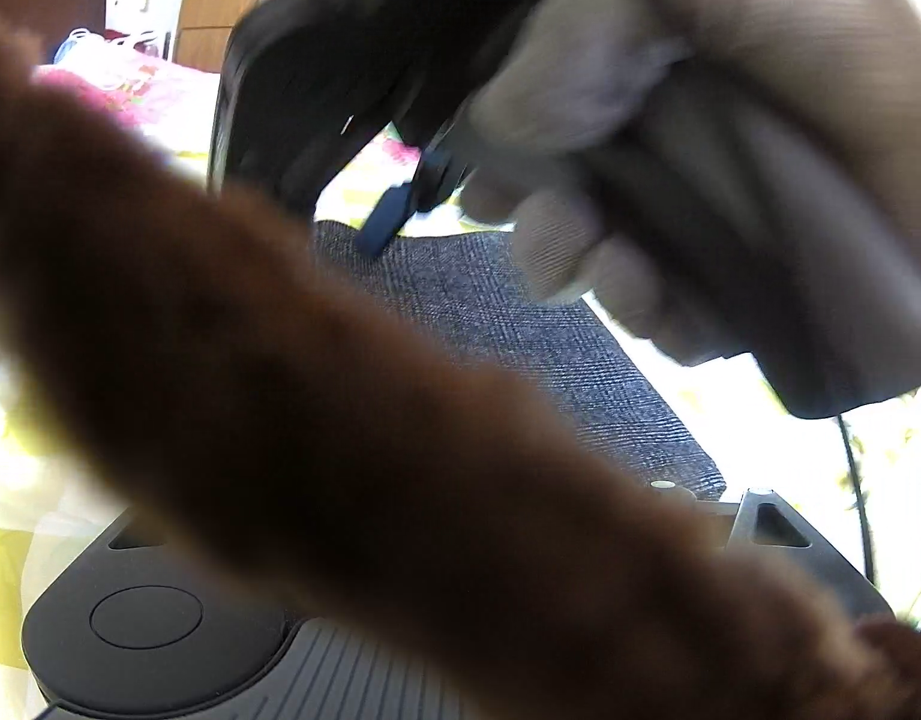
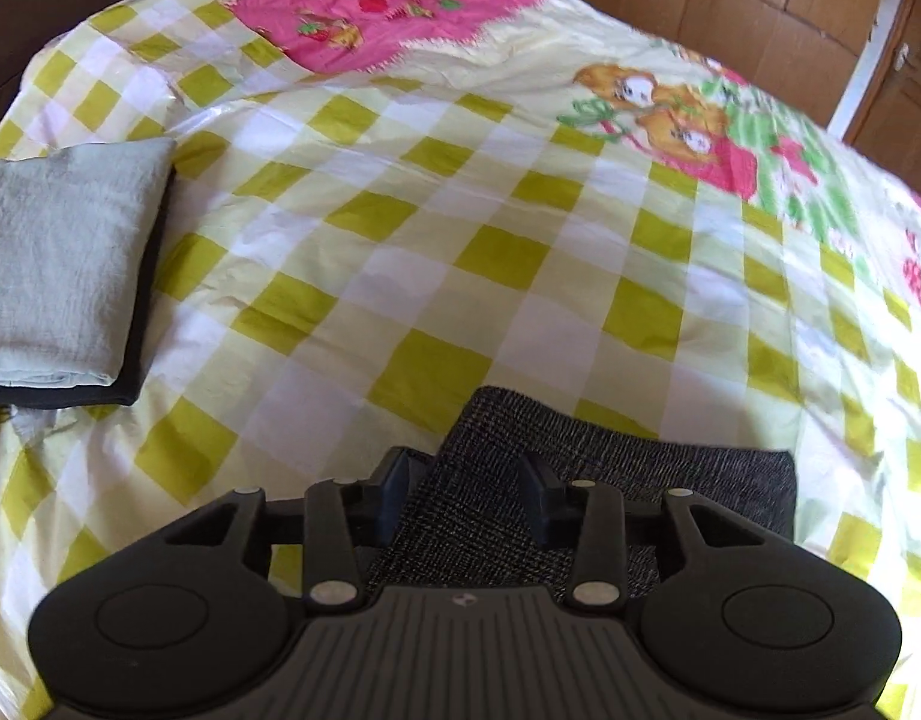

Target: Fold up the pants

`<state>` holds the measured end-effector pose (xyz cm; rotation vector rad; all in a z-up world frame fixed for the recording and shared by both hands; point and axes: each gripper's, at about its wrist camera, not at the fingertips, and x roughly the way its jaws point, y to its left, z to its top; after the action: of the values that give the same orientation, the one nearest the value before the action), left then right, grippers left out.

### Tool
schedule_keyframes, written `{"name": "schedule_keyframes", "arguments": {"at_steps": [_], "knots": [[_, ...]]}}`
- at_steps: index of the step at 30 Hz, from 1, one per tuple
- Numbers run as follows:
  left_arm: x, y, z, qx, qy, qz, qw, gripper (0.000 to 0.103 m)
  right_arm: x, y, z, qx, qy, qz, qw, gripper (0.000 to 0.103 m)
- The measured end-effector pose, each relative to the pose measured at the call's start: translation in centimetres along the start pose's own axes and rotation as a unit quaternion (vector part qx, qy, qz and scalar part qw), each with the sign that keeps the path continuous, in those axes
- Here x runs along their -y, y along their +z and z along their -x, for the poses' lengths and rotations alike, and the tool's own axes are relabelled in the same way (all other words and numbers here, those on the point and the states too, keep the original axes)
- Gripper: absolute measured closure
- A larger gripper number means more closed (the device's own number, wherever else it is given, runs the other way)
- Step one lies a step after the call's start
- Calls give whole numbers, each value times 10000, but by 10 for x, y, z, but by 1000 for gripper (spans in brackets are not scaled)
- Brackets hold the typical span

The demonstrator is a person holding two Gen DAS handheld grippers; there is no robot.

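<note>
The pants (image 2: pixel 616 480) are a dark, coarse weave flecked with pale thread in a fine check, lying flat on the bed with a squared edge. In the right wrist view the right gripper (image 2: pixel 469 501) sits low over them, its two blunt black fingers (image 2: pixel 394 480) spread apart, with the cloth lying between and under them; neither pad is pressing it. The gripper body is matte black plastic, ribbed in the middle, with round discs at either side.

The sheet (image 2: pixel 436 228) is thin, creased cotton in yellow-green and white checks, with pink strawberry and cartoon patches. At the left edge a pale grey, crinkled folded cloth (image 2: pixel 58 252) rests on a darker one (image 2: pixel 145 312).

The left wrist view shows none of that stack. A blurred brown furry sleeve (image 1: pixel 316 396) crosses it diagonally and hides the left gripper's fingers, so I cannot tell how they stand; only parts of its black body (image 1: pixel 148 618) show. Beyond the sleeve lie the same speckled pants (image 1: pixel 520 348), and above them a gloved hand (image 1: pixel 670 180) around the other gripper, one dark finger (image 1: pixel 385 222) of which reaches the cloth's far edge.
</note>
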<state>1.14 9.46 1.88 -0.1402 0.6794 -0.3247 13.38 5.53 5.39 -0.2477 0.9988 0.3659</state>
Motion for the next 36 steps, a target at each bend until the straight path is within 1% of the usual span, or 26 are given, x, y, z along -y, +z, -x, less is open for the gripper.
{"name": "schedule_keyframes", "arguments": {"at_steps": [2, 3, 4, 5, 8, 11, 13, 16, 17, 18, 20, 21, 22, 23, 24, 25, 26, 27, 29, 30, 31, 32, 34, 36], "knots": [[0, -3, 2, 24, -15, 1, 10000, 16, 1, 1, -12, -126, -105, -8, 9999, 51], [-1, -3, 3, 37, -41, 14, 10000, 16, 4, 0, -14, -134, -132, -58, 9998, 54], [-2, -3, 4, 60, -72, 37, 9999, 16, 9, 1, -15, -164, -26, -181, 9997, 71], [-5, -4, 7, 111, -117, 77, 9998, 16, 14, 1, -13, -200, 62, -333, 9992, 77], [-17, -3, 23, 440, -231, 381, 9980, 16, 20, -2, 0, -60, 188, -325, 9993, 80], [-43, 1, 38, 756, -535, 804, 9925, 15, 24, -7, 13, 125, 327, -258, 9991, 80], [-62, 6, 41, 852, -364, 1017, 9905, 15, 27, -9, 19, 208, 391, -205, 9988, 81], [-92, 11, 43, 884, -416, 1474, 9842, 15, 34, -10, 21, 247, 454, -222, 9984, 81], [-100, 13, 43, 907, -289, 1633, 9820, 15, 37, -10, 21, 252, 486, -249, 9982, 81], [-102, 15, 40, 898, -59, 1598, 9830, 15, 39, -11, 22, 266, 544, -266, 9978, 81], [-98, 19, 25, 779, 574, 1248, 9875, 17, 40, -13, 24, 310, 587, -239, 9975, 81], [-97, 21, 15, 663, 667, 1125, 9892, 17, 40, -13, 26, 327, 605, -236, 9974, 81], [-96, 24, 6, 519, 626, 1084, 9908, 17, 41, -13, 27, 339, 643, -240, 9971, 81], [-95, 27, -5, 413, 498, 1065, 9922, 17, 41, -14, 29, 348, 683, -231, 9968, 81], [-91, 27, -12, 363, 407, 985, 9936, 18, 41, -14, 29, 361, 694, -228, 9967, 81], [-87, 28, -17, 307, 493, 885, 9944, 19, 42, -14, 30, 385, 705, -226, 9965, 81], [-84, 28, -24, 212, 660, 812, 9943, 20, 42, -14, 30, 397, 723, -234, 9963, 81], [-86, 26, -28, 117, 725, 834, 9938, 26, 43, -15, 30, 408, 753, -250, 9960, 81], [-97, 21, -35, -15, 454, 1228, 9914, 28, 40, -16, 30, 436, 778, -203, 9958, 81], [-101, 18, -39, -72, 327, 1411, 9894, 32, 37, -16, 30, 455, 783, -141, 9958, 81], [-102, 16, -40, -92, 298, 1467, 9887, 33, 35, -16, 29, 464, 794, -72, 9957, 81], [-101, 16, -40, -100, 331, 1429, 9891, 34, 32, -16, 28, 469, 799, -19, 9957, 81], [-91, 15, -41, -124, 445, 1207, 9916, 40, 24, -16, 25, 457, 795, 76, 9958, 81], [-87, 15, -44, -151, 430, 1119, 9927, 44, 17, -18, 24, 461, 780, 229, 9956, 81]]}}
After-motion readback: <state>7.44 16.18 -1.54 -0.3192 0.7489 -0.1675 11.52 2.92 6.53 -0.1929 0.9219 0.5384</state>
